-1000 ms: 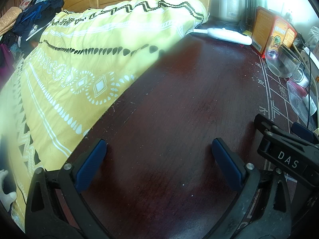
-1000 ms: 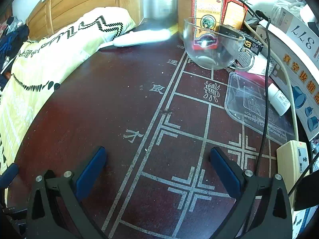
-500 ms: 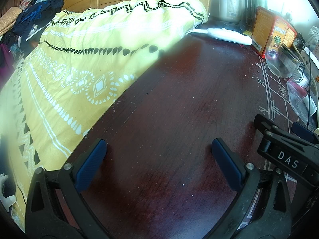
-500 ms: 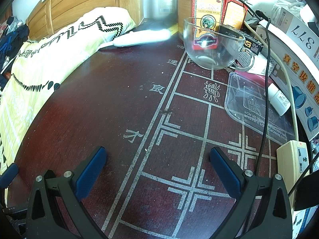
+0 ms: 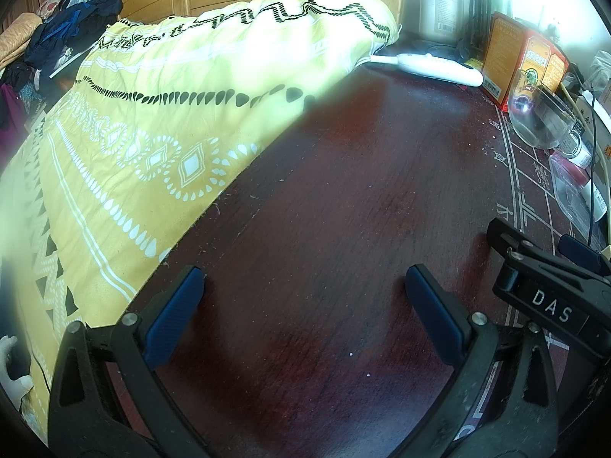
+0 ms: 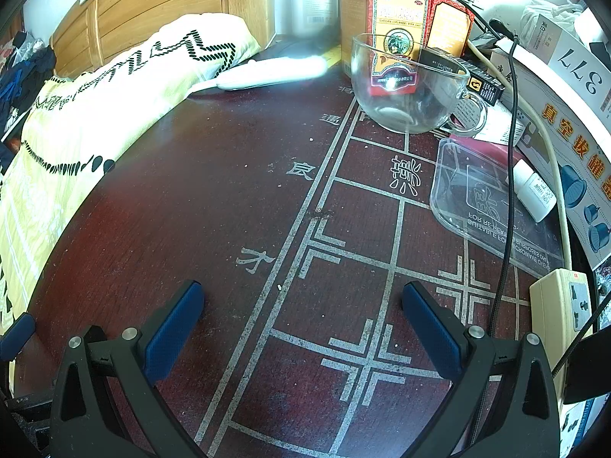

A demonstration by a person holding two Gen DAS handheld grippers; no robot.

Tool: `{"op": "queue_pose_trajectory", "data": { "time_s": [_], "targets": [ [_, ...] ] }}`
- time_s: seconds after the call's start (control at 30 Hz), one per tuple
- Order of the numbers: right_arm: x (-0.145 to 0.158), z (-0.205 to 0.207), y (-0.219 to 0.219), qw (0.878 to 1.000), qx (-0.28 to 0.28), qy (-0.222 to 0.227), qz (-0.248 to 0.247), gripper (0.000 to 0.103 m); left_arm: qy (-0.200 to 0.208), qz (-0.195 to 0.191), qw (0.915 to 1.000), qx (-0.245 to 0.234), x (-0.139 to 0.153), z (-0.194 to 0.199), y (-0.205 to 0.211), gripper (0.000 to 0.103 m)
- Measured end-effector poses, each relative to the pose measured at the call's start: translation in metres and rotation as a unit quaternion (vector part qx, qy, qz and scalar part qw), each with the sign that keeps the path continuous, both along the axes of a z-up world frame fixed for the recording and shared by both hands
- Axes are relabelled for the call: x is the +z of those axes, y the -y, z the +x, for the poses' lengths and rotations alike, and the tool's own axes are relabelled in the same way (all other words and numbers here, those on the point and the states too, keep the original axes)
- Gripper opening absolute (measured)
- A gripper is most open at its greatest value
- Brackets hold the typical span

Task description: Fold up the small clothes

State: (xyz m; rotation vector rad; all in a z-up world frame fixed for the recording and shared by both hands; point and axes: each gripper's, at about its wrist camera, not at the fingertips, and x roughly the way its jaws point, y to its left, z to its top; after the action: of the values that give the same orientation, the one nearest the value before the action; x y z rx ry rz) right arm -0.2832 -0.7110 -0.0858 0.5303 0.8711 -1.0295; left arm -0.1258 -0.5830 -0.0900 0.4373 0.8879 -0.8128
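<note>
No small garment shows on the dark red table in either view. My left gripper is open and empty, low over the bare table next to the bed. My right gripper is open and empty over the chess-board lines of the same table. The right gripper's body shows at the right edge of the left wrist view. A pile of dark clothes lies far back left beyond the bed.
A yellow patterned quilt on the bed borders the table's left side. A glass bowl, red boxes, a clear plastic lid, a white power strip with cables and a white long device crowd the back and right.
</note>
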Motion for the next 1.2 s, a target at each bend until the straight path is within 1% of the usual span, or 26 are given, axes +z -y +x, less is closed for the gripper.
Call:
{"op": "queue_pose_trajectory", "data": {
  "time_s": [0.13, 0.27, 1.07, 1.13, 1.2],
  "targets": [
    [0.0, 0.0, 0.0, 1.0, 0.0, 0.0, 0.0, 0.103, 0.001, 0.0, 1.0, 0.0, -0.004, 0.002, 0.005, 0.103],
    [0.0, 0.0, 0.0, 1.0, 0.0, 0.0, 0.0, 0.103, 0.002, 0.001, 0.9999, 0.012, -0.005, 0.002, 0.003, 0.103],
    [0.0, 0.0, 0.0, 1.0, 0.0, -0.001, -0.001, 0.103, 0.002, 0.001, 0.9999, 0.011, -0.006, 0.002, 0.003, 0.103],
    [0.001, 0.004, -0.002, 1.0, 0.009, -0.007, -0.005, 0.103, 0.001, 0.003, 1.0, 0.009, -0.006, 0.001, 0.0, 0.103],
    [0.001, 0.01, -0.007, 0.999, 0.035, -0.005, -0.004, 0.103, 0.002, 0.001, 0.9999, 0.016, -0.006, -0.001, -0.003, 0.103]
  ]
}}
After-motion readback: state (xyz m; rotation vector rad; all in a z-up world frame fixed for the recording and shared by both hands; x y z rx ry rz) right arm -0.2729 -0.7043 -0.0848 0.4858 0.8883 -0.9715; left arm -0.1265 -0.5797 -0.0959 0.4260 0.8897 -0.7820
